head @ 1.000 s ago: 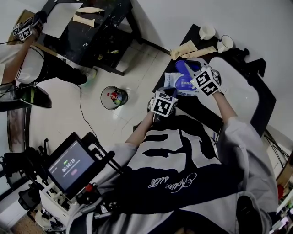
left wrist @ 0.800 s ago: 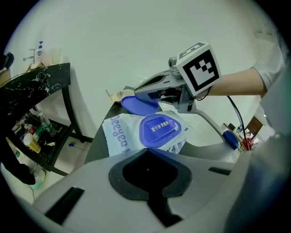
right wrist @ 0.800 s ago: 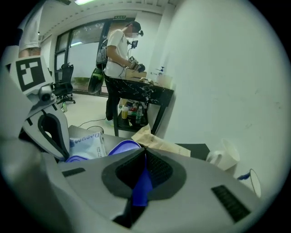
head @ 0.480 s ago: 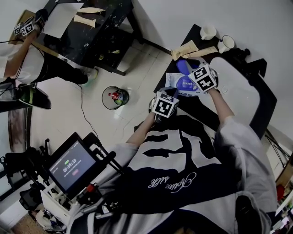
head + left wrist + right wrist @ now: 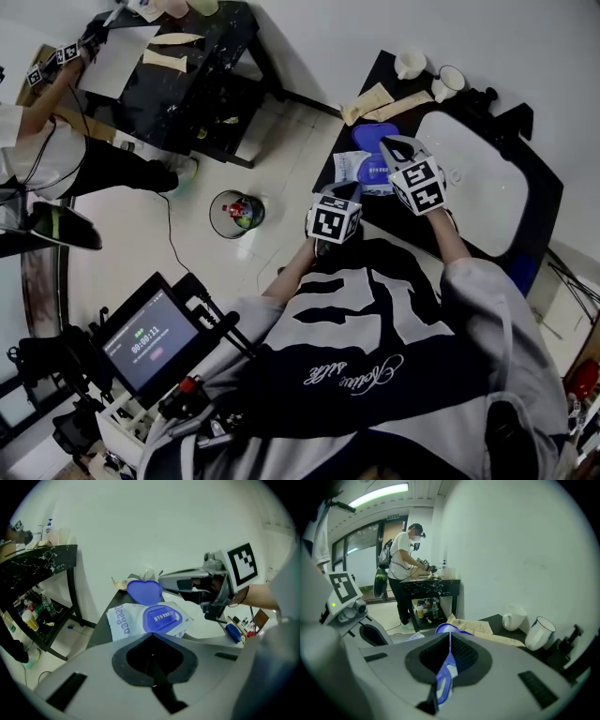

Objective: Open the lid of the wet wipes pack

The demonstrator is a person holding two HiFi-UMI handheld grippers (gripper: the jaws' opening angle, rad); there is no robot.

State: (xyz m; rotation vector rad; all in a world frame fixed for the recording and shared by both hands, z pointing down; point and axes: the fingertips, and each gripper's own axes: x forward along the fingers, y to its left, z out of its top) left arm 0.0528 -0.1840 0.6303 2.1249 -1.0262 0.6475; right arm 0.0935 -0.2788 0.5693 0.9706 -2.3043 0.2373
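Note:
The wet wipes pack (image 5: 123, 622) lies on the dark table (image 5: 427, 234), white with a blue oval frame (image 5: 161, 619) on top. Its blue lid (image 5: 144, 591) is flipped up and stands at the pack's far edge. My right gripper (image 5: 450, 637) is shut on that lid, whose thin blue edge (image 5: 444, 681) shows between the jaws. In the left gripper view the right gripper (image 5: 164, 580) reaches in from the right onto the lid's rim. My left gripper (image 5: 152, 637) is shut with nothing in it, just short of the pack's near edge. In the head view both grippers (image 5: 345, 192) (image 5: 392, 145) are over the pack (image 5: 356, 169).
Two white mugs (image 5: 514, 617) (image 5: 539, 632) and beige paper sheets (image 5: 375, 101) lie at the table's far end, a white basin (image 5: 478, 178) to the right. A bin (image 5: 236, 208) stands on the floor. Another person (image 5: 405, 569) works at a black table (image 5: 178, 75).
The right gripper stays shut on the raised lid and has shifted only slightly. The left gripper has barely moved. The head view has drifted a little.

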